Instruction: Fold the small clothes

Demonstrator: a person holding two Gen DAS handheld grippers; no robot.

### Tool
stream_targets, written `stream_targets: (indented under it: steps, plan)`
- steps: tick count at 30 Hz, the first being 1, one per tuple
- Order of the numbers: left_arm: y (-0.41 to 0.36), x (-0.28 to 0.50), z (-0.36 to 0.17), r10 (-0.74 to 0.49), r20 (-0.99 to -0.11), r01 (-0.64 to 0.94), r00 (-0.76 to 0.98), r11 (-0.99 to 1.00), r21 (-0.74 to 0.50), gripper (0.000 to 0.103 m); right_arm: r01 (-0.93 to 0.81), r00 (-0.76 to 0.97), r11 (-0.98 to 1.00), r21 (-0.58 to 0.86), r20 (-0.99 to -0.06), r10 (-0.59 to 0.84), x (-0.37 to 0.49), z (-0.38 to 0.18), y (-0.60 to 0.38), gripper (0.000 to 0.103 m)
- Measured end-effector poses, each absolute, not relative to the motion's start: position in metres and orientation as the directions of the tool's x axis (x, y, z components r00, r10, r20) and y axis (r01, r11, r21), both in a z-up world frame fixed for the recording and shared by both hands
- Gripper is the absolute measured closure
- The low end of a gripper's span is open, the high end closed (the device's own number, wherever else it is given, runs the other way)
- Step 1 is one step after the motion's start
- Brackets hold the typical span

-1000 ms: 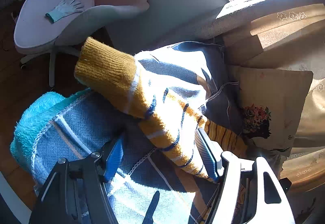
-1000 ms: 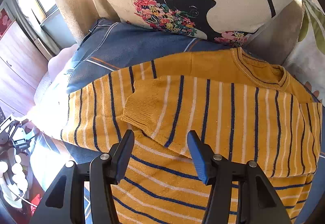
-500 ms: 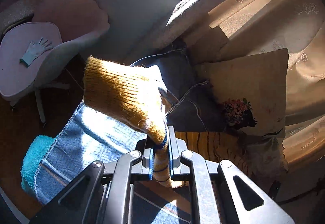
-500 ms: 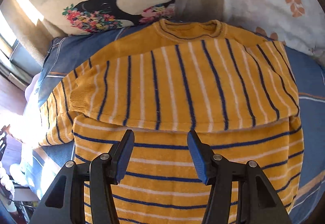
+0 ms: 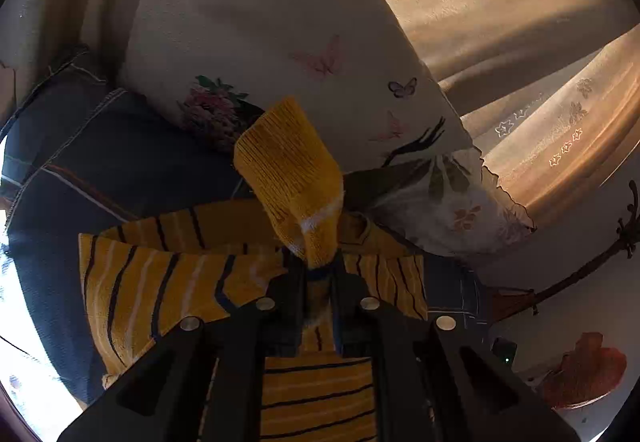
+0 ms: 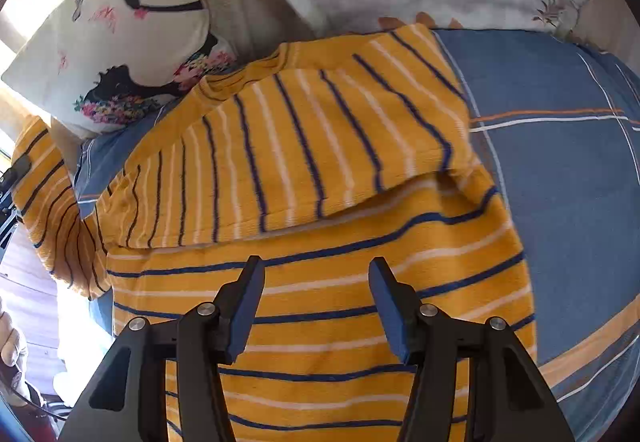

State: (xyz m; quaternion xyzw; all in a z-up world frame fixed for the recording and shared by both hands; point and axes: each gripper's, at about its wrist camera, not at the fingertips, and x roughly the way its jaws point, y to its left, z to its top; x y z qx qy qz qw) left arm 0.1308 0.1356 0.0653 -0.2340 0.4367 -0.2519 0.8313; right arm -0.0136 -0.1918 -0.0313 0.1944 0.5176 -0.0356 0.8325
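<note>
I have the left gripper (image 5: 318, 274) clamped tight on the second sleeve (image 5: 294, 177) of the mustard-yellow knitted sweater with navy and white stripes (image 6: 320, 242), pinching it just behind the plain ribbed cuff, which stands up ahead of my fingers. The sweater lies flat on the blue checked bedspread (image 6: 560, 169), neck toward the cream cushion printed with a dark figure and flowers (image 6: 116, 41); one sleeve is already laid across the chest. My right gripper (image 6: 316, 306) hangs half-open over the lower body panel, holding nothing. What matters next, I judge, is that the sleeve's length should run crosswise over the chest, at right angles to the body's long axis, so the left hand, the nearer one, should carry the cuff across.
</note>
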Motion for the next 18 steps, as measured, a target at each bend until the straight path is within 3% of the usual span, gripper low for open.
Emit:
stream_targets:
  steps: [5, 7, 8, 9, 13, 16, 18]
  plan:
    - [0.005, 0.131, 0.036, -0.683, -0.643, 0.304, 0.347, 0.73, -0.612, 0.094, 0.313, 0.47, 0.896, 0.316, -0.871, 0.143, -0.029, -0.035, -0.254, 0.044]
    - [-0.04, 0.128, 0.016, -0.689, -0.669, 0.328, 0.278, 0.723, -0.609, 0.09, 0.323, 0.47, 0.892, 0.317, -0.872, 0.14, -0.033, -0.038, -0.274, 0.044]
    - [-0.059, 0.127, 0.005, -0.687, -0.686, 0.341, 0.241, 0.722, -0.602, 0.082, 0.328, 0.469, 0.89, 0.317, -0.872, 0.137, -0.036, -0.04, -0.284, 0.044]
    - [-0.075, 0.123, -0.005, -0.679, -0.703, 0.351, 0.212, 0.724, -0.594, 0.076, 0.332, 0.467, 0.888, 0.316, -0.874, 0.136, -0.036, -0.041, -0.291, 0.044]
    - [-0.094, 0.1, -0.022, -0.702, -0.7, 0.328, 0.127, 0.696, -0.638, 0.075, 0.319, 0.484, 0.881, 0.348, -0.859, 0.164, -0.032, -0.037, -0.314, 0.044]
    - [-0.077, 0.077, -0.007, -0.712, -0.682, 0.335, 0.165, 0.691, -0.64, 0.06, 0.259, 0.51, 0.886, 0.385, -0.833, 0.213, -0.015, -0.027, -0.314, 0.042]
    - [-0.053, 0.061, 0.005, -0.69, -0.687, 0.334, 0.227, 0.718, -0.611, 0.046, 0.212, 0.517, 0.897, 0.388, -0.824, 0.234, -0.001, -0.022, -0.305, 0.04]
